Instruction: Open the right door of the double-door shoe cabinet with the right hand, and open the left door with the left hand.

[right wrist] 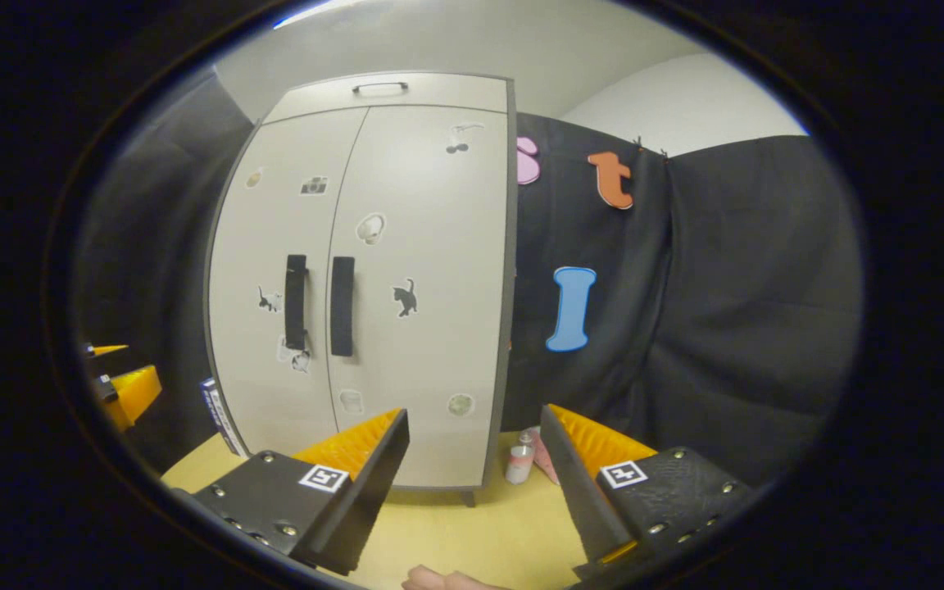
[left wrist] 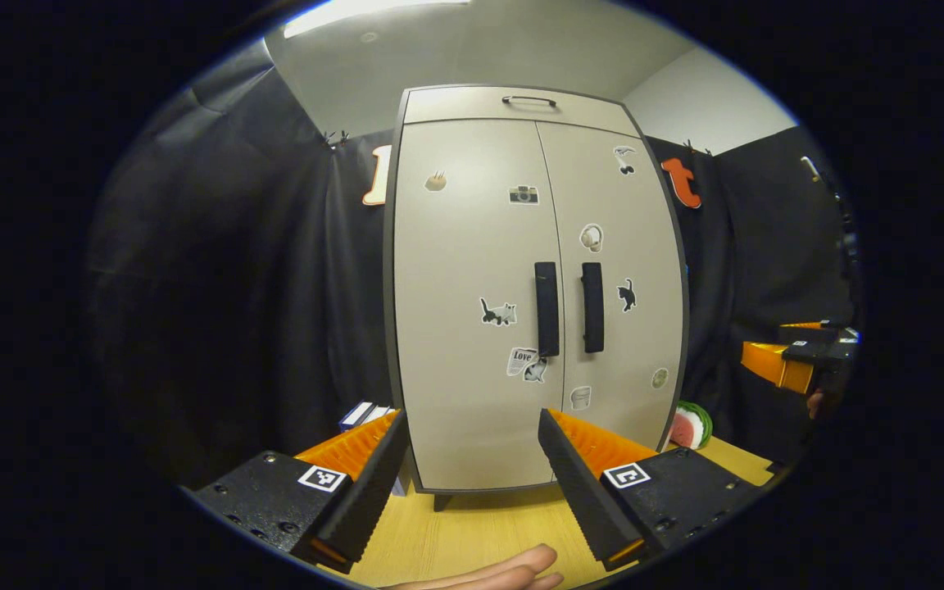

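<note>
**Both doors shut, both grippers spread and waiting**

Left gripper view: my left gripper hangs with its fingers wide apart, holding nothing, short of the shoe cabinet, which stands at the back edge of the wooden table. The left door's handle is a stiff black vertical bar just beside the centre seam; I would pinch it mid-length.

Right gripper view: my right gripper is equally spread and empty. The right door's handle looks rigid; the door should swing lightly, though the smooth bar may slip.
</note>
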A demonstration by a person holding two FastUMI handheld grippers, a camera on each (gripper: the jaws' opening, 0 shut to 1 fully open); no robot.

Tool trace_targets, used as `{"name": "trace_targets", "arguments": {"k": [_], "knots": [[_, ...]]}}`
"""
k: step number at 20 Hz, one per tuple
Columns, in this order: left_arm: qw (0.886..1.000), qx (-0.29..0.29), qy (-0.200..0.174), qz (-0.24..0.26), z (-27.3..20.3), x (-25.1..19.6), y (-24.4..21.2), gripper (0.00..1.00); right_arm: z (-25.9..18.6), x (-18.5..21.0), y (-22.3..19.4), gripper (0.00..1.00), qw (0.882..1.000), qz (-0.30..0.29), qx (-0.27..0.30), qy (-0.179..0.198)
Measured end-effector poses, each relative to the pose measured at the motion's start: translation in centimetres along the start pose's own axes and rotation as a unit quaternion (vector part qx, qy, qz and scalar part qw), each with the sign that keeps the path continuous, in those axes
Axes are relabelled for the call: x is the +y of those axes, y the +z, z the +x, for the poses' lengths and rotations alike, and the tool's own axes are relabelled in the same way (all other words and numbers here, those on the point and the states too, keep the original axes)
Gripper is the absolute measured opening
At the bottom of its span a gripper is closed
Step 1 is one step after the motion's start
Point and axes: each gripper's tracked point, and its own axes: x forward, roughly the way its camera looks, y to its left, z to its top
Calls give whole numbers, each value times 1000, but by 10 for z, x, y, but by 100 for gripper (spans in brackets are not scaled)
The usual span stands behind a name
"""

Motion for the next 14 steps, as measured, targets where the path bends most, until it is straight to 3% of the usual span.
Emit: {"name": "trace_targets", "arguments": {"k": [7, 14], "knots": [[1000, 11, -20, -14, 7, -7, -16, 98, 55, 24, 26, 94, 1000, 16, -4, 13], [1000, 12, -27, -4, 1, -15, -34, 98, 107, 82, 61, 94, 997, 28, -24, 67]]}}
